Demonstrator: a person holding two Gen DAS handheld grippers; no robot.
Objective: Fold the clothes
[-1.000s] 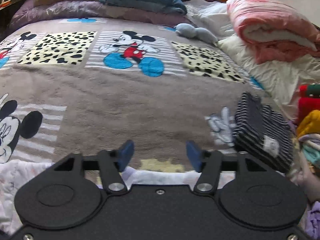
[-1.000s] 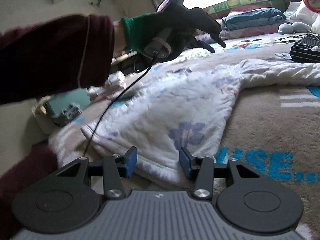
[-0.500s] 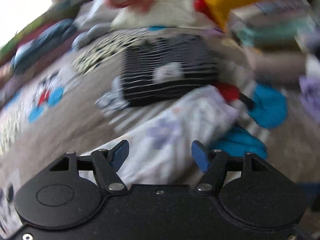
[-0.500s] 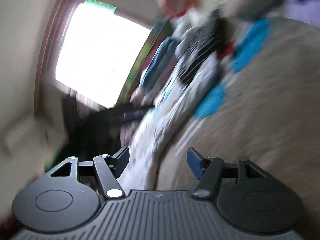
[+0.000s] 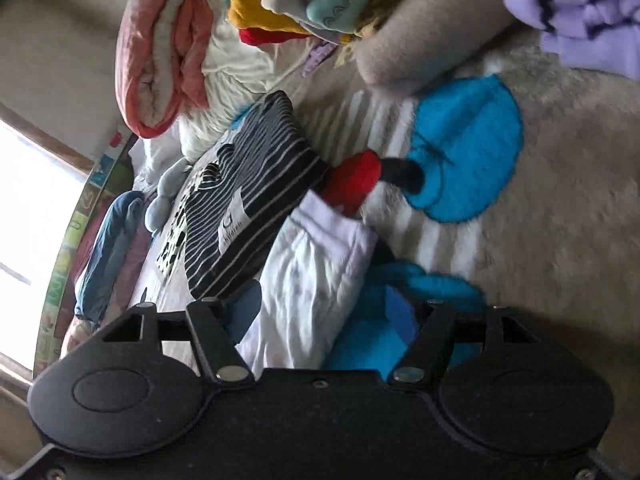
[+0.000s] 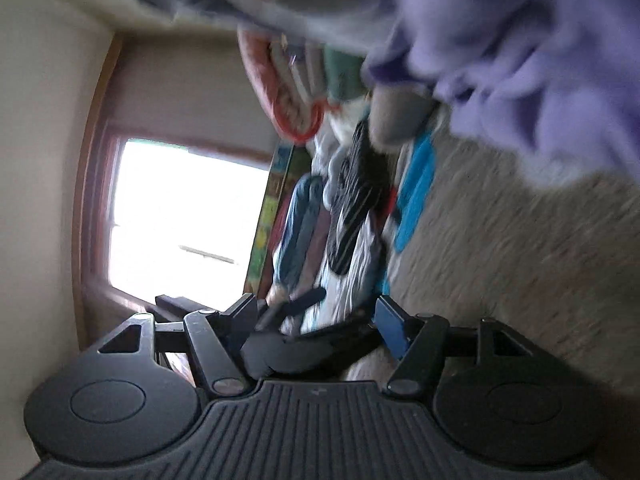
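Left tool (image 5: pixel 322 306), jaws spread, straddles the white garment's sleeve (image 5: pixel 316 276), likely to pinch it for folding; striped folded top (image 5: pixel 248 208) at 11 o'clock. Right tool (image 6: pixel 316 320) is spread, empty.

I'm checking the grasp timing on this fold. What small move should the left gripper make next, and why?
Probably ease the left gripper forward and close on the white garment: its jaws stand open, the sleeve end lies between the fingertips, and nothing is gripped yet. The striped folded top lies close beside it, so keep clear.
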